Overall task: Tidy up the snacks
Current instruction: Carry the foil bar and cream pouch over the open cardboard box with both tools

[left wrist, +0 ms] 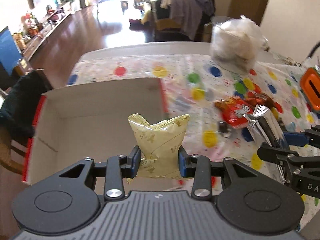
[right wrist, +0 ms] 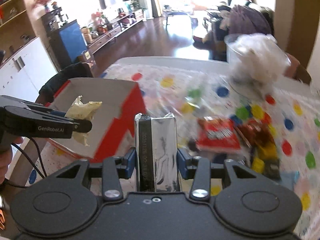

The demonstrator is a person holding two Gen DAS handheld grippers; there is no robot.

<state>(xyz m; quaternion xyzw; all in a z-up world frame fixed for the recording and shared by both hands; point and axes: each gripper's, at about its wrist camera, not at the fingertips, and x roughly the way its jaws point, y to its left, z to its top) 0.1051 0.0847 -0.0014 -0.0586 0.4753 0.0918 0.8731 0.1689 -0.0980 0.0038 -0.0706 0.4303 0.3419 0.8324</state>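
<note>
Left gripper (left wrist: 159, 161) pinches yellow snack pouch (left wrist: 160, 138) above cardboard box (left wrist: 96, 100) | right gripper (right wrist: 156, 160) clamps silver packet (right wrist: 157, 152) beside box | risk: soft pouch slips, grippers collide at box mouth.

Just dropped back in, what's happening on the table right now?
A person is sorting snacks with two handheld grippers. The left gripper is clamped on a pale yellow snack packet, held over the open cardboard box. The right gripper is clamped on a silver foil packet, beside the box. More snacks, including a red wrapper, lie loose on the dotted tablecloth. The box looks empty where visible.
</note>
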